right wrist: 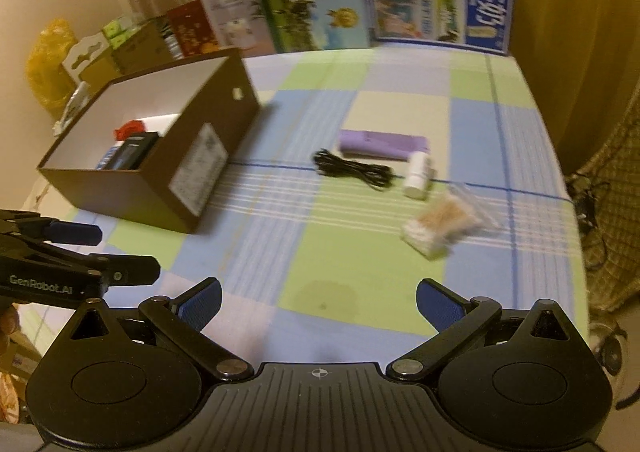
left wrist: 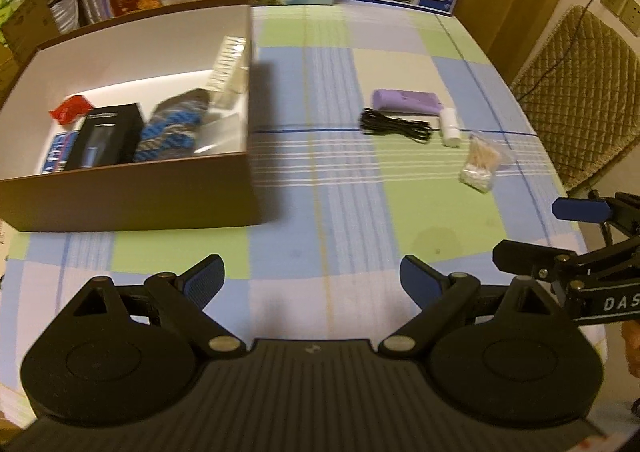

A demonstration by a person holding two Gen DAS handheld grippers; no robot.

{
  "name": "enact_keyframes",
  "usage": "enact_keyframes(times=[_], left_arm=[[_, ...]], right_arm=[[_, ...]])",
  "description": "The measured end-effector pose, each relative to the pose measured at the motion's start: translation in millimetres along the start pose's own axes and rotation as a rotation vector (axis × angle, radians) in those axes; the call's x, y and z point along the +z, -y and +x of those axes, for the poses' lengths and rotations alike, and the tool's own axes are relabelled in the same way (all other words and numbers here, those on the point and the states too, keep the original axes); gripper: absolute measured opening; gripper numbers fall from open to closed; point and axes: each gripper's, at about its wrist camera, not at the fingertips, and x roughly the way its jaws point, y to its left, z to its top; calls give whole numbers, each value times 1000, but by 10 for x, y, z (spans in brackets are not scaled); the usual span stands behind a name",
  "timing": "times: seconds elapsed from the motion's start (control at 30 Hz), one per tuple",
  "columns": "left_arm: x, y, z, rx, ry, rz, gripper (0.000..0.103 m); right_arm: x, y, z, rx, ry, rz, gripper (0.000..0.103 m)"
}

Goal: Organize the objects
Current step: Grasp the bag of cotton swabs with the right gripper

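Seemingly cotton swabs point(right wrist: 438, 226) beyond right claw point(right wrist: 318, 302)

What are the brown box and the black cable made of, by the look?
Brown box: likely cardboard, matte brown outside, white inside; thin flat walls, a paper label on its side. Black cable: probably rubber- or plastic-sheathed, dull black, coiled in loose flexible loops on the tablecloth.

My left gripper point(left wrist: 312, 282) hangs wide open over the checked tablecloth point(left wrist: 352, 212), brown box point(left wrist: 132, 196) ahead-left, black cable point(left wrist: 396, 126) and purple device point(left wrist: 404, 100) ahead-right.
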Motion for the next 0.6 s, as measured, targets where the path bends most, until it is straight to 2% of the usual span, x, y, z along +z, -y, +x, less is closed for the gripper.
enact_keyframes(times=[0.23, 0.6], left_arm=[[93, 331, 164, -28, -5, 22, 93], [428, 713, 528, -12, 15, 67, 93]], right_arm=[[-39, 393, -6, -66, 10, 76, 101], [137, 791, 156, -113, 45, 161, 101]])
